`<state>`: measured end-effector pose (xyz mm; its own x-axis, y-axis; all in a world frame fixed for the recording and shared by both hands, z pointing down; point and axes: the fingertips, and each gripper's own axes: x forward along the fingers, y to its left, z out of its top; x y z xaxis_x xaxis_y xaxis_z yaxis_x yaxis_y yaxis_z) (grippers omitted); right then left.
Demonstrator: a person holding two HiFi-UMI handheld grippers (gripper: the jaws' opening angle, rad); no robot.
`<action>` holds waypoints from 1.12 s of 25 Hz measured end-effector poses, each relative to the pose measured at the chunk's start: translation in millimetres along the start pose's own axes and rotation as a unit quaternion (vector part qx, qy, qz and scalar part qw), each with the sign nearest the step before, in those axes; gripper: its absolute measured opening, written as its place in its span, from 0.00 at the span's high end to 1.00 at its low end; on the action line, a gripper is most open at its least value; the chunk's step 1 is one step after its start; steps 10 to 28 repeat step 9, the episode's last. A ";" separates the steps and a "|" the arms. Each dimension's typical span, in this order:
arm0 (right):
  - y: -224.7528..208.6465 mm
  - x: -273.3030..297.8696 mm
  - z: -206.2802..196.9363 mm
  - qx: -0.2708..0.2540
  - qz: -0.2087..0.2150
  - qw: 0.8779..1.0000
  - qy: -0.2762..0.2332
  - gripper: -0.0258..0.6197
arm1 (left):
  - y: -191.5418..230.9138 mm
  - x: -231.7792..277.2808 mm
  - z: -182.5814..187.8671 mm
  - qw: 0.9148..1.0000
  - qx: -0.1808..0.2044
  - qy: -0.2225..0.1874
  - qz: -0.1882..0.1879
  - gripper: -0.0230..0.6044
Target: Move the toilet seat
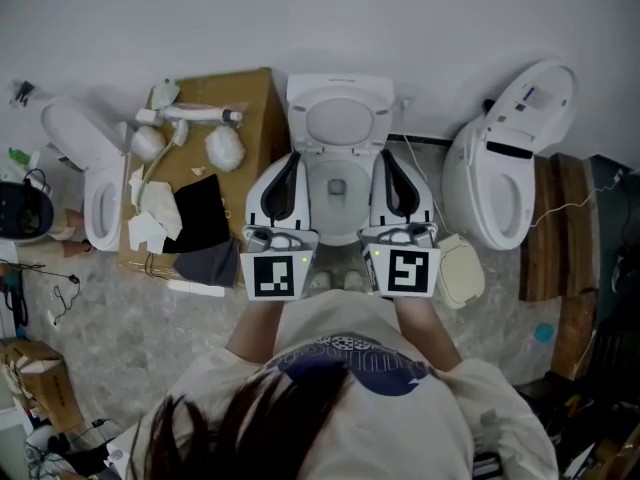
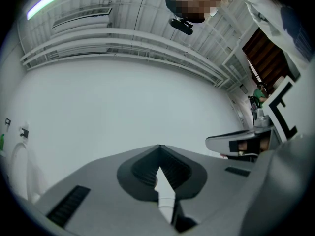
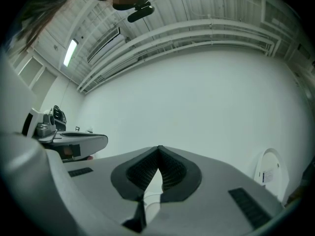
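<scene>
Head view: your left gripper [image 1: 292, 158] and right gripper [image 1: 386, 156] flank the toilet bowl [image 1: 338, 196]. The toilet seat [image 1: 340, 124] stands raised. Both pairs of fingers [image 2: 140, 170] are together, empty.

Speckled floor [image 1: 120, 328] bears left toilet [image 1: 95, 183], cardboard [image 1: 250, 103], centre toilet [image 1: 338, 128], right toilet [image 1: 500, 183], wooden planks [image 1: 555, 233].

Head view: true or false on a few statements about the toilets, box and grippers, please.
1. The bowl of the middle white ceramic toilet is uncovered. True.
2. The left gripper and right gripper are both shut, empty. True.
3. The brown cardboard box lies right of that toilet. False: left of it.
4. Only one toilet shows. False: a left white toilet and a right white toilet flank it.
</scene>
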<state>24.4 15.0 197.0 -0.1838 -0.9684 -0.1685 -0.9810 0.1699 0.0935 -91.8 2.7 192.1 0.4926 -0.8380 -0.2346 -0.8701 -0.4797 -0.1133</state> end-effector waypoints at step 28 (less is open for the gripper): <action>-8.8 -2.1 -3.2 -0.005 -0.002 1.000 0.006 0.95 | -9.3 4.9 -0.1 1.000 0.002 -0.002 -0.006 0.97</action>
